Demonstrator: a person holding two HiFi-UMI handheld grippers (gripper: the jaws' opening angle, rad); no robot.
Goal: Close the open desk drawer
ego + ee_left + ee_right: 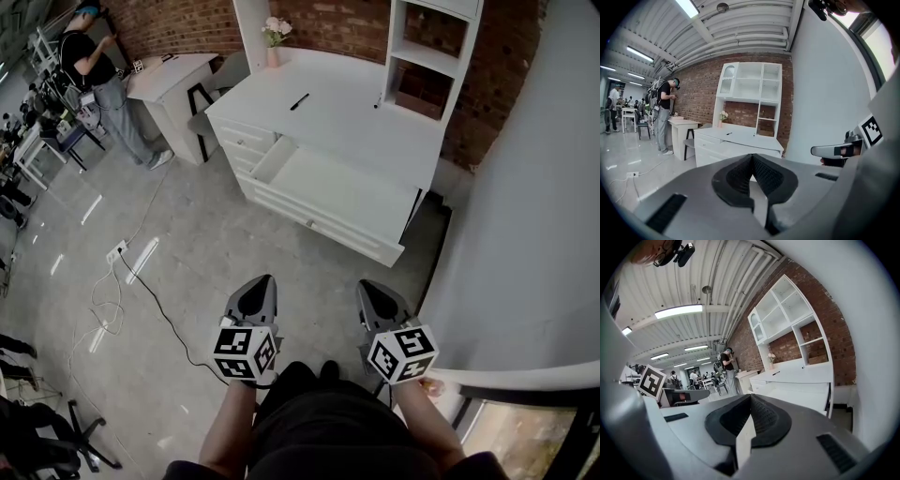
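Left tongs [260,283] and right tongs [373,287] sit pinched together, empty, far from the drawer [333,192].

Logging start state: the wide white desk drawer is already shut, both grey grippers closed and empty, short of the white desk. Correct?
Not quite: the wide white desk drawer stands pulled out, as the head view shows. The rest holds: the left gripper and right gripper are closed, empty and short of the white desk.

White desk [347,117] (1 pen [299,101], 1 vase [274,56])
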